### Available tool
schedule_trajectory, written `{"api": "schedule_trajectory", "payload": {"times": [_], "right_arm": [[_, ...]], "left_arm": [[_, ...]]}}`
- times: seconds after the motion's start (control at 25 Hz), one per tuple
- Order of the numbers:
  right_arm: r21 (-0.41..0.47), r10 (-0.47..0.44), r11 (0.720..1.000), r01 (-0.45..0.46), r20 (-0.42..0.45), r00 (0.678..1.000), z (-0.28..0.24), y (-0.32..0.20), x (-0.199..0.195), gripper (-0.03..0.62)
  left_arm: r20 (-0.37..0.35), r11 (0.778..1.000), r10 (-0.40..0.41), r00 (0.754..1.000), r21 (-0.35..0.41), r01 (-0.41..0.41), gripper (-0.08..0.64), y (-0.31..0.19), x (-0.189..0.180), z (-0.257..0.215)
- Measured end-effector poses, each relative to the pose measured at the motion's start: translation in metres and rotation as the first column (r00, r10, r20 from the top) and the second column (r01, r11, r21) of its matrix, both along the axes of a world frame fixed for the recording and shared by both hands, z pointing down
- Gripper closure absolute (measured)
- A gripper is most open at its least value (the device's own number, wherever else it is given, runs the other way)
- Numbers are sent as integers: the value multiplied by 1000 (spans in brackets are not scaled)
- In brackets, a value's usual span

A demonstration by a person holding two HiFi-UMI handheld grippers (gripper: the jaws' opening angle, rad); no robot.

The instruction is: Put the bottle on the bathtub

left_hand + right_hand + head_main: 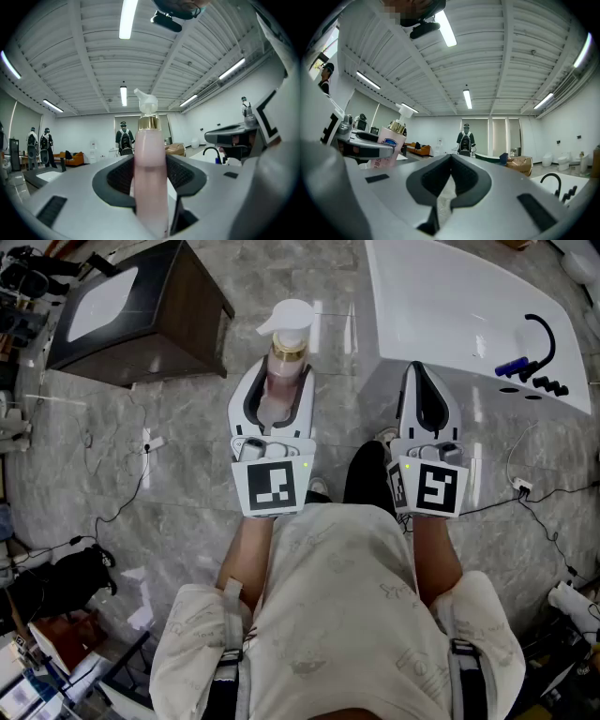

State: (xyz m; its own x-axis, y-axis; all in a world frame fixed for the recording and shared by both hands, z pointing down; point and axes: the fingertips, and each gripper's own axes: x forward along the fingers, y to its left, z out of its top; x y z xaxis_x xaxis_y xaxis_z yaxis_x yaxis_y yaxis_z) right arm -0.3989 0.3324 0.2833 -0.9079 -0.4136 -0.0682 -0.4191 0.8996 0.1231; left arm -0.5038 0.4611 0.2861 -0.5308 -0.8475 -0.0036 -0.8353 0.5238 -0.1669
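A pink pump bottle [281, 371] with a gold collar and white pump head stands upright between the jaws of my left gripper [277, 382], which is shut on it. In the left gripper view the bottle [151, 173] fills the middle, clamped by both dark pads. The same bottle [389, 145] shows at the left of the right gripper view. My right gripper [427, 390] is shut with nothing in it, its tips [451, 161] meeting. The white bathtub [450, 315] lies ahead and to the right, its near corner just beyond the right gripper.
A black faucet [544, 338] with a blue handle and knobs sits on the tub's right rim. A dark wooden cabinet with a white basin [131, 310] stands at the upper left. Cables [122, 502] cross the marble floor. People with backpacks [124, 138] stand far off in the room.
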Motion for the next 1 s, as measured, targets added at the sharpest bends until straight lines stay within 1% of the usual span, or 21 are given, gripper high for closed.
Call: {"api": "schedule_trajectory", "payload": {"times": [0.2,0.4,0.6,0.76,0.88,1.0], "right_arm": [[1,35,999,-35,-11,999,-10,19,24,603],[-15,90,996,-90,-26,996,-9,-2,48,603],[-29,161,986,-161,-29,987,-8,-26,70,603],[-47,242,969,-243,-32,970,-4,-48,99,603],[-74,318,945,-320,-37,947,4,-66,130,603],[-96,373,922,-375,-41,927,13,-81,158,603]], "left_arm": [[-52,999,45,998,6,-44,348,15,23,-2],[-73,994,110,991,-4,-111,349,-15,43,-1],[-100,982,188,977,-4,-190,350,-47,62,1],[-112,961,271,956,-18,-274,350,-78,84,3],[-125,938,341,932,-25,-346,350,-105,106,8],[-135,917,391,911,-26,-397,350,-128,128,12]]}}
